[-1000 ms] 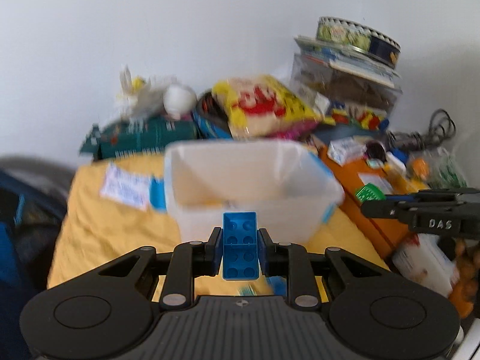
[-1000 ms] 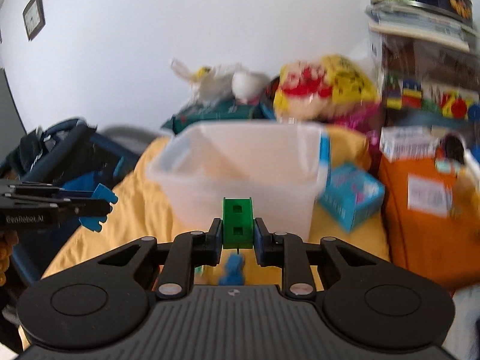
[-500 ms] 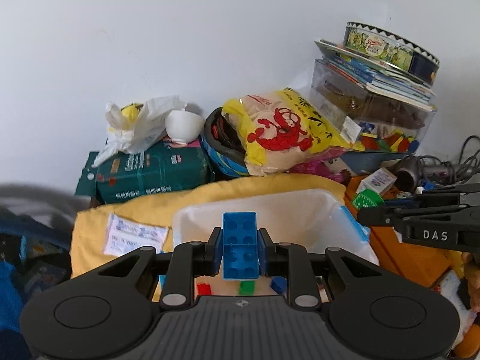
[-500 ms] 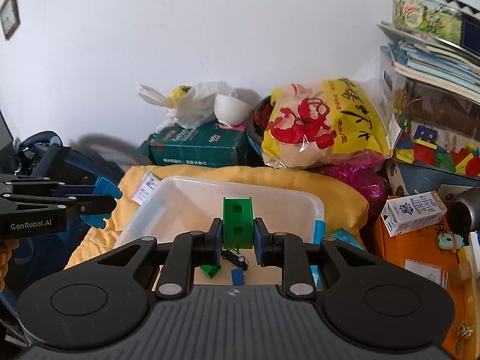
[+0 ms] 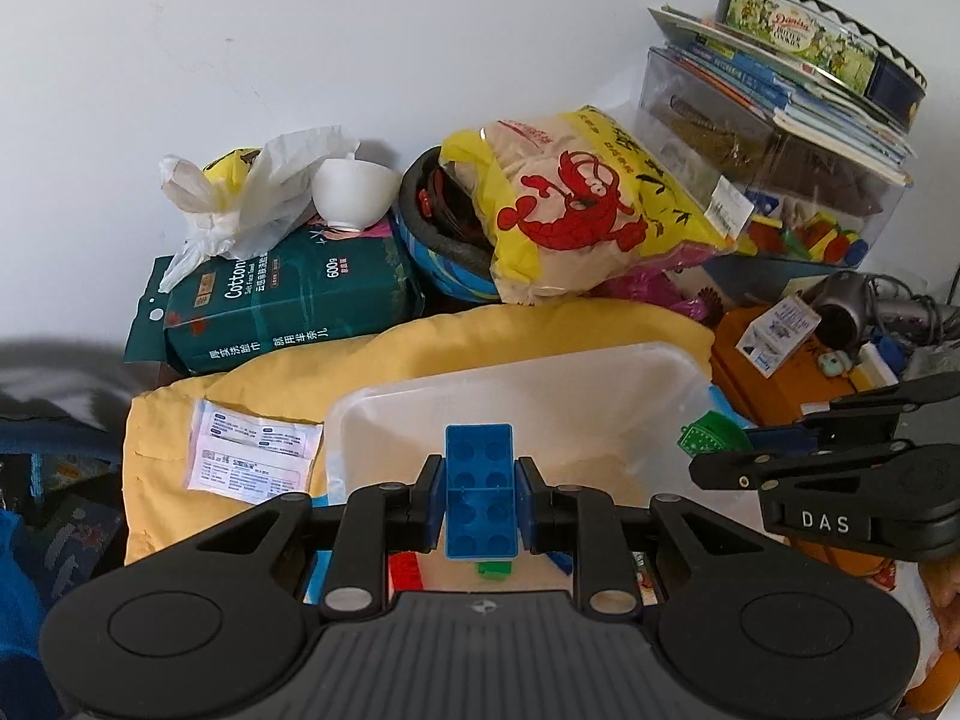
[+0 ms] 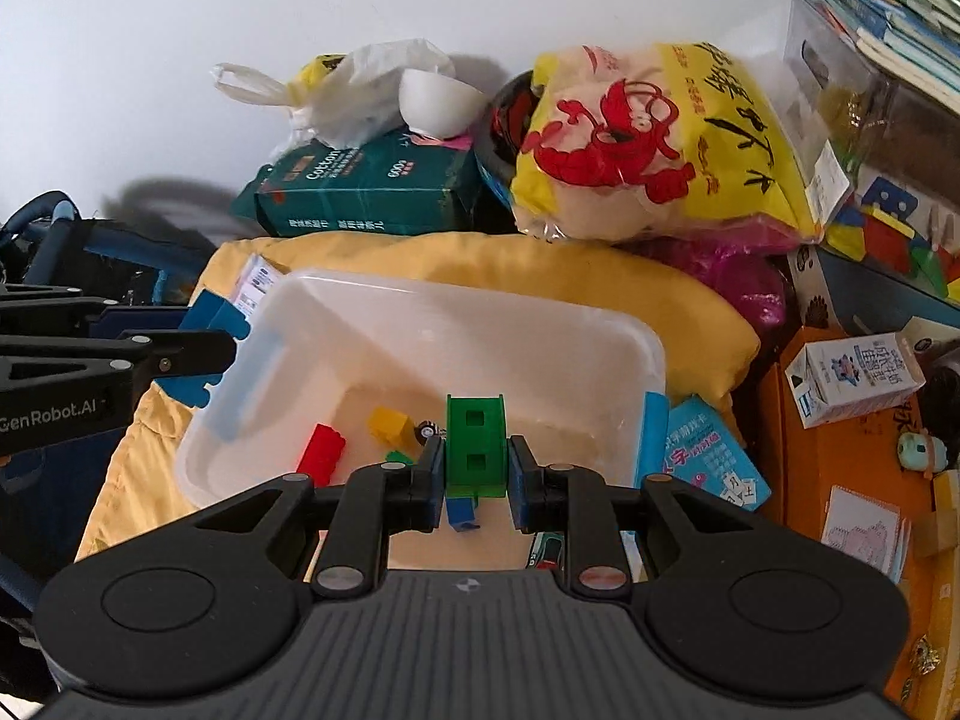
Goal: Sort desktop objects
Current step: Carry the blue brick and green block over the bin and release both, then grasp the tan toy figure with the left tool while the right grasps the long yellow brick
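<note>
Grippers (image 5: 480, 501) (image 6: 476, 467) hold blue (image 5: 480, 495), green bricks (image 6: 475, 450) seemingly above bin (image 6: 600, 330)

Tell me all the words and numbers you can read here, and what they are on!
"Cotton" and "600g": green tissue pack.
"Danisa": round cookie tin.
"DAS": right gripper, seen from the left camera.
"GenRobot.AI": left gripper, seen from the right camera.
Chinese characters on the yellow lobster bag, milk carton and blue card box: not read here.
White leaflet: too small.

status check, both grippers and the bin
Left gripper jaws opening, blue brick between them. Right gripper shut on green brick. Both above clear bin. Nothing blocking.
</note>
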`<state>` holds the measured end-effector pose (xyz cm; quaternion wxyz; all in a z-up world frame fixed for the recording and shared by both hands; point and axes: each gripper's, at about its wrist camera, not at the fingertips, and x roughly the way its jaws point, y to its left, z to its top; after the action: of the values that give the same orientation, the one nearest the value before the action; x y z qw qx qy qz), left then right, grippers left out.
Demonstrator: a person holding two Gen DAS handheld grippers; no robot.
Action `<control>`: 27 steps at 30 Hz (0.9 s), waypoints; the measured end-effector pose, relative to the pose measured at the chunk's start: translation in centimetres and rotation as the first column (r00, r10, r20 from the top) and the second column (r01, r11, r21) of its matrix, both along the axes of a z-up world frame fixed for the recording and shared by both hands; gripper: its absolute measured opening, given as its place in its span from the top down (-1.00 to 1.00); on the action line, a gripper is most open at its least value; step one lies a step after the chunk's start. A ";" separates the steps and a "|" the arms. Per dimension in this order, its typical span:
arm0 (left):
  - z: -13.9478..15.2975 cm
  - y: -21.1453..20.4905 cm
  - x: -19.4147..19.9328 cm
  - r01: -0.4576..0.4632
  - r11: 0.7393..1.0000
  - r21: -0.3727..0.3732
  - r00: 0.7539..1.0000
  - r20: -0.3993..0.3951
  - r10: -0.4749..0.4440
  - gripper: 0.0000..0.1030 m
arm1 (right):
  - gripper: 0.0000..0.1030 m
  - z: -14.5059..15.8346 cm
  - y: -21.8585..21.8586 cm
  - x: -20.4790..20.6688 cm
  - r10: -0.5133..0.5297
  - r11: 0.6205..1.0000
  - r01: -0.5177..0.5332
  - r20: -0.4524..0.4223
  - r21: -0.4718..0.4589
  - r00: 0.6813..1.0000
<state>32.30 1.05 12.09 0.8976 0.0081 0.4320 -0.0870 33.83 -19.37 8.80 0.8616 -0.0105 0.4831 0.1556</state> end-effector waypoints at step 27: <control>-17.9 5.5 -19.3 -0.002 0.999 0.040 1.000 -0.026 0.003 -0.48 | -0.78 -15.2 -2.5 -18.7 0.067 0.998 -0.064 0.151 -0.025 0.986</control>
<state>12.99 6.51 -5.82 0.8916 0.0242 0.4455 -0.0772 15.14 -21.89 -6.42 0.8902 -0.0467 0.4168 0.1778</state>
